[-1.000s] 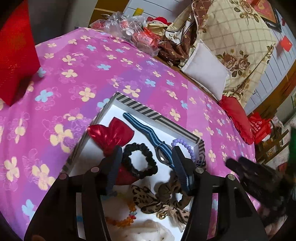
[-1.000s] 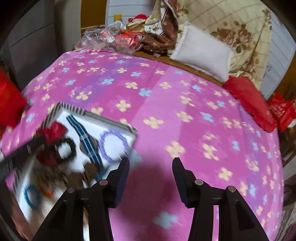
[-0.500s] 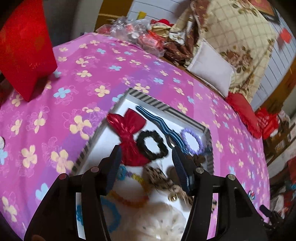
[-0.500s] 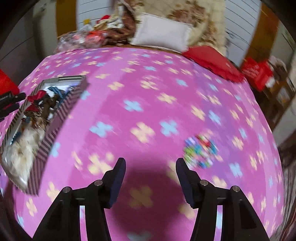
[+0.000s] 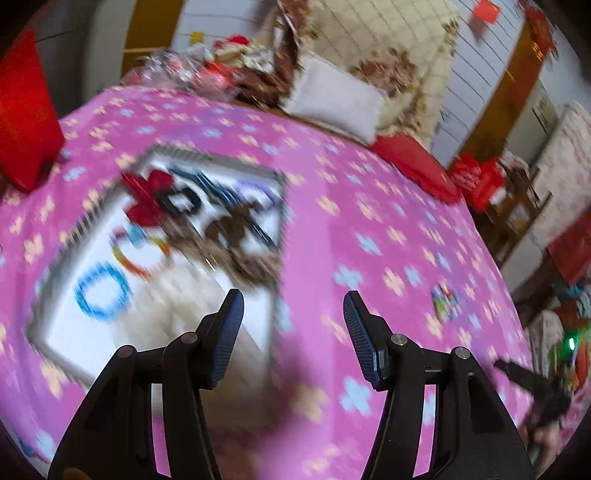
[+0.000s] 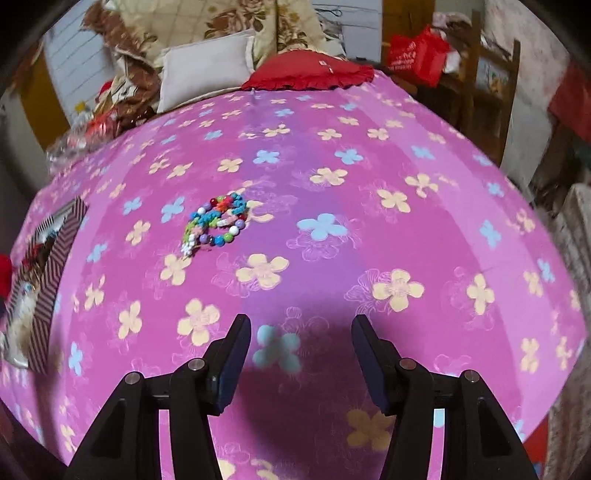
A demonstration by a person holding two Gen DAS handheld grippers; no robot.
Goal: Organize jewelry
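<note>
A striped-rim white box (image 5: 284, 206) sits on the pink flowered cloth, blurred in the left wrist view. It holds a red bow (image 5: 147, 199), a black scrunchie (image 5: 181, 201), a blue ring (image 5: 101, 293) and other pieces. My left gripper (image 5: 293, 317) is open and empty above the box's right edge. A colourful beaded bracelet (image 6: 216, 221) lies loose on the cloth; it shows small in the left wrist view (image 5: 445, 301). My right gripper (image 6: 301, 345) is open and empty, well short of the bracelet. The box (image 6: 55, 243) shows at the left edge there.
A red cushion (image 6: 310, 74), a white pillow (image 6: 207, 62) and a flowered quilt (image 6: 240, 18) lie at the far edge. A red object (image 5: 26, 118) stands left of the box. A wooden chair (image 6: 491, 77) and a red bag (image 6: 415, 53) stand beyond the right side.
My left gripper has pulled back and swung right from over the box. My right gripper has swung right, away from the box, so the bracelet now lies ahead of it.
</note>
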